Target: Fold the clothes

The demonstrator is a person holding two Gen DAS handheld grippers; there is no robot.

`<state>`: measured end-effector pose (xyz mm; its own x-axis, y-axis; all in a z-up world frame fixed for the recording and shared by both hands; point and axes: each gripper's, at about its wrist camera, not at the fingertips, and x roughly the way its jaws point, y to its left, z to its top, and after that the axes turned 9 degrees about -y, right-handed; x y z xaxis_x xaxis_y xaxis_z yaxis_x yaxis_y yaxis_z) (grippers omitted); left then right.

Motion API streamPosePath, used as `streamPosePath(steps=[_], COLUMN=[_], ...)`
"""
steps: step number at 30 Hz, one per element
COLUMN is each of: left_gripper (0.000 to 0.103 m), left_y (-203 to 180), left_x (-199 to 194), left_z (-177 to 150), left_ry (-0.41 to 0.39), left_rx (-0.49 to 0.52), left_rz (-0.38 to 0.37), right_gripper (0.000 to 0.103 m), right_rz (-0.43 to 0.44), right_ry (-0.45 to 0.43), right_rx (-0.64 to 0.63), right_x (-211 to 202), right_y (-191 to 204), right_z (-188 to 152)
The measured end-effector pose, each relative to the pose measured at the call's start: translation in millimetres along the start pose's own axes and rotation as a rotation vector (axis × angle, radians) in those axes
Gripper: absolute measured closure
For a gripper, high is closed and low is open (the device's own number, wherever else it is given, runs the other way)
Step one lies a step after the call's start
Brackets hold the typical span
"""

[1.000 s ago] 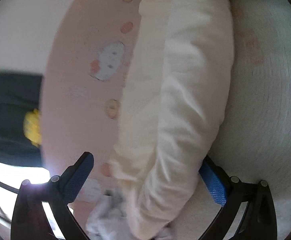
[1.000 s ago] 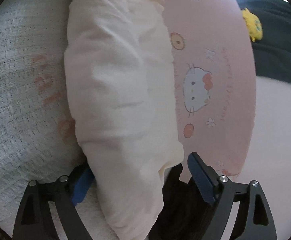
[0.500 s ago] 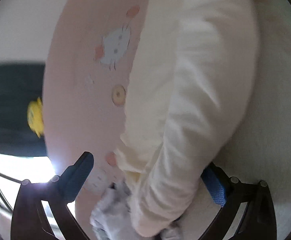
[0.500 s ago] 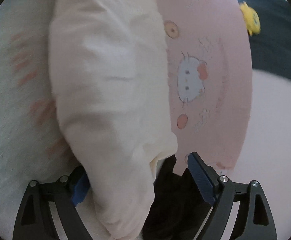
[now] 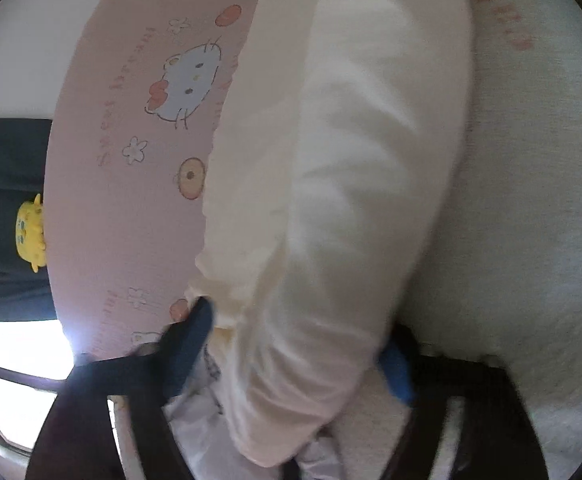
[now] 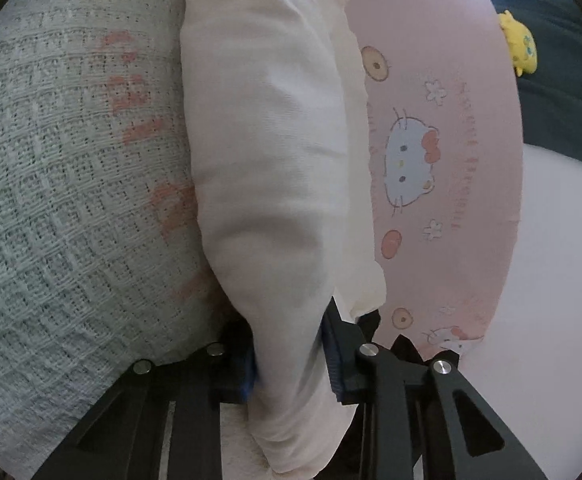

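Note:
A folded cream garment (image 5: 351, 180) lies as a long roll between a pink cartoon-cat mat (image 5: 123, 200) and a white knitted cloth (image 5: 531, 240). My left gripper (image 5: 295, 340) is at one end of the roll, its blue-padded fingers pressed against both sides of it. In the right wrist view the same cream garment (image 6: 267, 140) runs away from me. My right gripper (image 6: 291, 360) is shut on its near end, the pads squeezing the fabric thin. Each gripper holds an opposite end.
The pink mat (image 6: 451, 160) borders a dark cloth (image 6: 563, 80) bearing a small yellow figure (image 6: 521, 46). The white knitted cloth (image 6: 51, 200) has faded red lettering. A pale checked fabric (image 5: 195, 412) lies under the left gripper. Bright window light glares at the left view's lower left.
Both grippers were wide open around the garment's ends. Their fingers have since moved inward and now clamp the cream fabric. Both views have shifted slightly closer.

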<state>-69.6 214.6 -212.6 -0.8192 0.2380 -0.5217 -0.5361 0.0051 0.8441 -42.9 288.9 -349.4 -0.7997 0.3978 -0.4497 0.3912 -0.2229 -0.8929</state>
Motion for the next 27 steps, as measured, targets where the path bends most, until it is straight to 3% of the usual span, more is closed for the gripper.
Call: streamPosePath(steps=[1,2,9,12,15,19,23,27], left_gripper=[0.065,0.073,0.074,0.076,0.078,0.082,0.081,0.080], left_y=[-7,-12,-6,-9,0,6,4,-2], left_x=[-3,-3,7,8,7,7,6,-7], left_z=[0,-1,0,3,3,3,8,7], left_ry=[-0.006,-0.008,0.006,0.034,0.063,0.110,0.151,0.140], left_rx=[0.000,-0.001,-0.142,-0.144,-0.284,-0.502,-0.528,-0.497], left_rz=[-0.001,0.015,0.028,0.039,0.022,0.081,0.127,0.170], right_gripper=[0.074,0.074,0.074,0.074,0.076,0.079,0.080,0.083], right_rz=[0.003,0.005,0.008,0.004,0.009,0.018,0.016,0.015], right_ry=[0.004,0.007,0.037,0.055,0.055,0.055,0.042,0.030], right_rx=[-0.001,-0.001,-0.024,-0.030,-0.018,0.064,0.125,0.186], right_x=[1,2,0,2,2,2,-4,-9], right_y=[-1,-1,2,3,2,-5,-11,-17], right_z=[0,1,4,6,5,2,-1,-5])
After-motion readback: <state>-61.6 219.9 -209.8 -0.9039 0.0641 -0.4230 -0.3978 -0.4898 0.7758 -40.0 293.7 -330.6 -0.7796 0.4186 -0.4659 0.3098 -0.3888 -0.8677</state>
